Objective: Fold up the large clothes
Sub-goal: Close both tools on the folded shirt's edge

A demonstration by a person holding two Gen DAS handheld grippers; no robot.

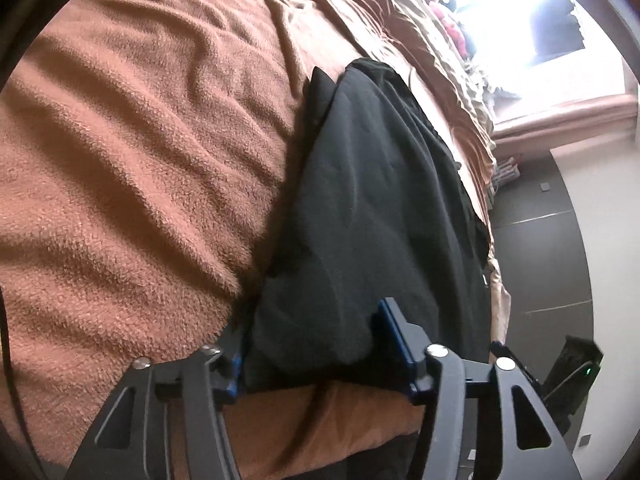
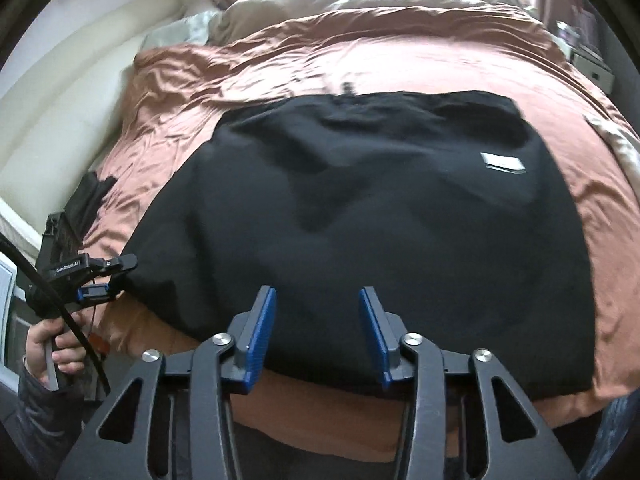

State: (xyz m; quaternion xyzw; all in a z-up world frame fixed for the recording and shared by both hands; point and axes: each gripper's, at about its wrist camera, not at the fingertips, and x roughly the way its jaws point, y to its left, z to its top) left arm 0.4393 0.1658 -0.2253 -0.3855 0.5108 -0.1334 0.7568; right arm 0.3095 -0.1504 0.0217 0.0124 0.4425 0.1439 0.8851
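- The right gripper [image 2: 316,332] is held over the bed's near edge, jaws wide apart, nothing gripped; the near hem of the garment [image 2: 360,220] lies just beneath the pads.
- The left gripper [image 1: 316,344] is seen at the garment's near left corner, jaws apart with black cloth between them; whether cloth is pinched cannot be told.
- The black garment is spread flat on the brown blanket [image 2: 256,64], a white label [image 2: 502,162] showing near its far right corner.
- Beige bedding [image 2: 360,0] is seen at the far edge.
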